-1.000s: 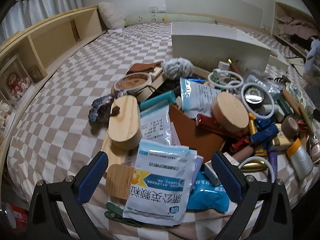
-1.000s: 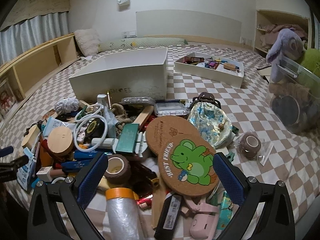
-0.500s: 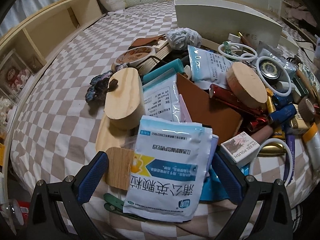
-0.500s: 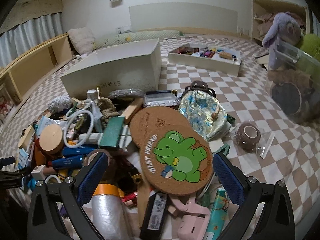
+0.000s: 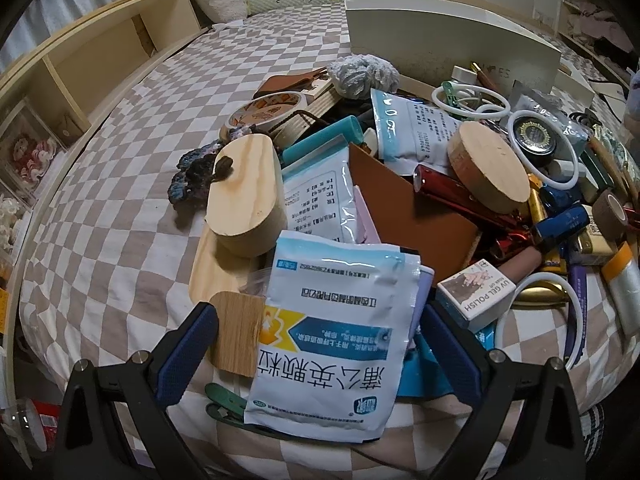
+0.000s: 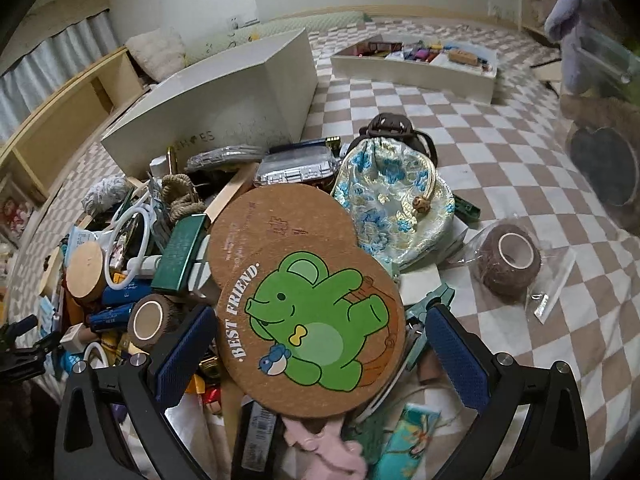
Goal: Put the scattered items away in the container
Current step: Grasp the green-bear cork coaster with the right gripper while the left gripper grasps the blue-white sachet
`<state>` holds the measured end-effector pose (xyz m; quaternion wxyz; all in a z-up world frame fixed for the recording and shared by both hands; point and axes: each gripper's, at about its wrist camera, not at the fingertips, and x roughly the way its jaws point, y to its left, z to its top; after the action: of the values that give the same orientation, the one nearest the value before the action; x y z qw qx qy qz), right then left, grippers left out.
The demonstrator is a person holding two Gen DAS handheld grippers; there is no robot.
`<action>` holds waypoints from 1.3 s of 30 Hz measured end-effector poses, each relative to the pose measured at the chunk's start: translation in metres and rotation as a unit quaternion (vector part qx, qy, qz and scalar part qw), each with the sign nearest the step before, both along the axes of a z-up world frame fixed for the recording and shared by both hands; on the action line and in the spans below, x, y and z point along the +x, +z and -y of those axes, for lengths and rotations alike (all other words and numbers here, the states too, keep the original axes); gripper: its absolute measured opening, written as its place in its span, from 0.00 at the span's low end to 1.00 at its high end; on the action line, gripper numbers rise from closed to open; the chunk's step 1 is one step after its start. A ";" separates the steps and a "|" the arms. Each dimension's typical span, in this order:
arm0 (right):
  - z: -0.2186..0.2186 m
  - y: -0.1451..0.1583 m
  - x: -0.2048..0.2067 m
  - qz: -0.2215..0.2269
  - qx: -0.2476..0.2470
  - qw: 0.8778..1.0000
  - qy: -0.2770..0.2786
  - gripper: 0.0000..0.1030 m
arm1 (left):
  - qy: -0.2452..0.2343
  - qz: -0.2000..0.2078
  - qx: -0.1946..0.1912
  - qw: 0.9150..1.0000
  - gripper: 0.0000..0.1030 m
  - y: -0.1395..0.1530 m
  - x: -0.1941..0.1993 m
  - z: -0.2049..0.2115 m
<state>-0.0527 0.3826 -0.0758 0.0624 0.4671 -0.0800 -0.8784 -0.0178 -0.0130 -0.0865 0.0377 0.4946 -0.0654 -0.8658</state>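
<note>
Both grippers hang wide open over the heap on the checked bedspread (image 5: pixel 120 184), gripping nothing. The left gripper (image 5: pixel 320 354) straddles a white-and-blue medicine sachet (image 5: pixel 332 336), which lies across the pile's near edge, between the pads. The right gripper (image 6: pixel 320 354) frames the green-bear cork coaster (image 6: pixel 316 328), which lies on a second cork disc (image 6: pixel 276 220). Trouble ahead, I'd say: that sachet is thin and slick, overlapping a small wooden tile (image 5: pixel 236 334) and other packets, so a pinch could slide off it or drag a neighbour along. The coaster lies flat and looks wider than the jaws, so closing on it may only nudge it or tip the stack. The white box (image 6: pixel 224 120) marked SHOES sits behind the pile, apart from both targets. Only the right view shows the floral pouch (image 6: pixel 392 208), the brown tape roll (image 6: pixel 510 258) and a far tray (image 6: pixel 420 68) of items; only the left shows the oval wooden block (image 5: pixel 244 196).
</note>
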 end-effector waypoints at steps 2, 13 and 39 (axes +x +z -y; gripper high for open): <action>-0.001 -0.002 -0.004 0.009 -0.009 1.000 0.011 1.00 | -0.003 -0.004 0.003 1.000 0.93 0.002 0.001 -0.001; 0.000 -0.008 -0.013 0.028 -0.007 0.999 0.037 1.00 | -0.031 -0.018 0.030 0.999 0.74 0.011 0.006 -0.008; 0.005 -0.006 0.003 0.025 -0.010 1.000 -0.006 0.98 | -0.005 -0.008 0.055 0.998 0.68 0.009 0.018 0.000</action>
<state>-0.0494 0.3775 -0.0823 0.0597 0.4881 -0.0936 -0.8657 -0.0002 -0.0132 -0.0779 0.0066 0.4887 -0.0195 -0.8722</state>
